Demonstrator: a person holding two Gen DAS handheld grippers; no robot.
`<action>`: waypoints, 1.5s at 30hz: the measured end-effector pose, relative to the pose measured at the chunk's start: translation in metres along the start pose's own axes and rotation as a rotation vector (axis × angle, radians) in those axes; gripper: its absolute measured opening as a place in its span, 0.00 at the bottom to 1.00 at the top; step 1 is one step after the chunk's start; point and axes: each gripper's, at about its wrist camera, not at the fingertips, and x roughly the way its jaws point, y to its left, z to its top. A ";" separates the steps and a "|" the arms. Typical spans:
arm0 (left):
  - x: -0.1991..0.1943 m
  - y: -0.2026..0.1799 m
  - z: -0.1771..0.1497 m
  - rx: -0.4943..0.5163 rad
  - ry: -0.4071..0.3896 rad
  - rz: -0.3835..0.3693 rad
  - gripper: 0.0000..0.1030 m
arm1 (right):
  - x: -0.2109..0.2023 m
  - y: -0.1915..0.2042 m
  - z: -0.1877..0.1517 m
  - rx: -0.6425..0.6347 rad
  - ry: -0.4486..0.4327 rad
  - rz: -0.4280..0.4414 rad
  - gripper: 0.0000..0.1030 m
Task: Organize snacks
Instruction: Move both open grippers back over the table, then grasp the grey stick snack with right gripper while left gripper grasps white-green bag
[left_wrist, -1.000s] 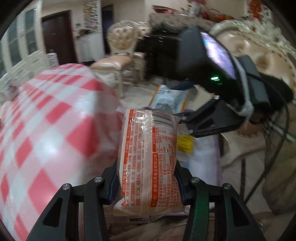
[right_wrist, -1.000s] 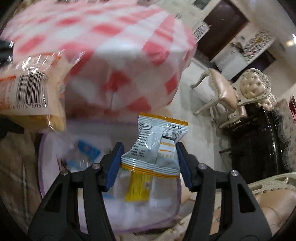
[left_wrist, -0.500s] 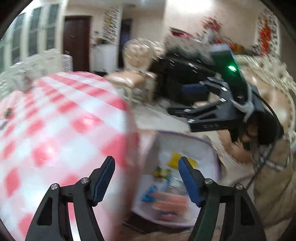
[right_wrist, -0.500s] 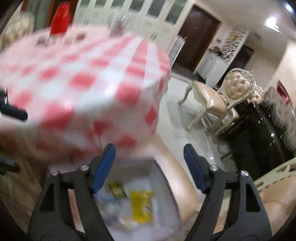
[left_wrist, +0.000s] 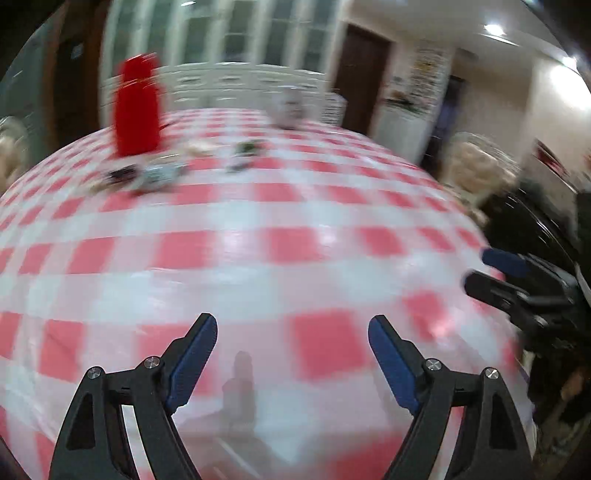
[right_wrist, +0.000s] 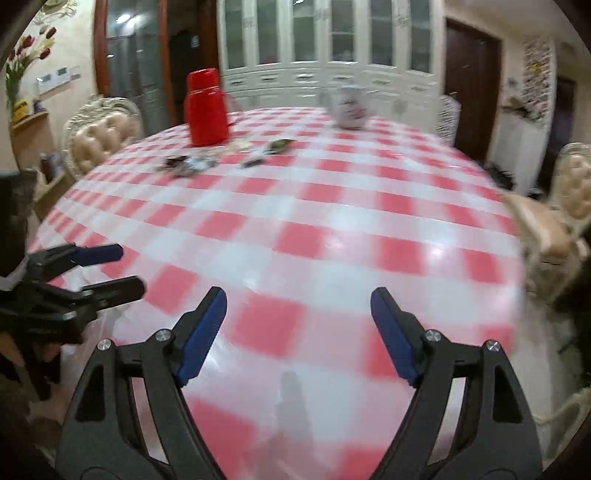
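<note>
My left gripper (left_wrist: 291, 325) is open and empty above the near edge of the round table with a red-and-white checked cloth (left_wrist: 236, 236). My right gripper (right_wrist: 298, 297) is open and empty over the same table (right_wrist: 295, 229). A few small snack packets (right_wrist: 188, 162) lie on the far part of the table, also in the left wrist view (left_wrist: 147, 175). More small packets (right_wrist: 273, 147) lie beside them. Each gripper shows in the other's view: the right one (left_wrist: 517, 284), the left one (right_wrist: 85, 269). The snack bin is out of view.
A red thermos jug (right_wrist: 207, 109) stands at the far left of the table, also in the left wrist view (left_wrist: 137, 107). A white patterned jar (right_wrist: 349, 105) stands at the far middle. Upholstered chairs (right_wrist: 99, 136) surround the table, one at the right (right_wrist: 554, 221).
Both grippers let go of their snack packets into the bin beside the table, opened, and swung up to face across the tabletop. The bin has left both views.
</note>
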 end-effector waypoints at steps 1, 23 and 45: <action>0.007 0.013 0.006 -0.021 0.003 0.030 0.82 | 0.009 0.005 0.006 0.001 0.006 0.022 0.80; 0.079 0.163 0.097 -0.342 -0.125 0.179 0.82 | 0.286 0.067 0.180 0.183 0.214 0.027 0.78; 0.123 0.152 0.117 -0.302 0.007 0.169 0.83 | 0.208 0.045 0.129 0.004 0.155 0.120 0.15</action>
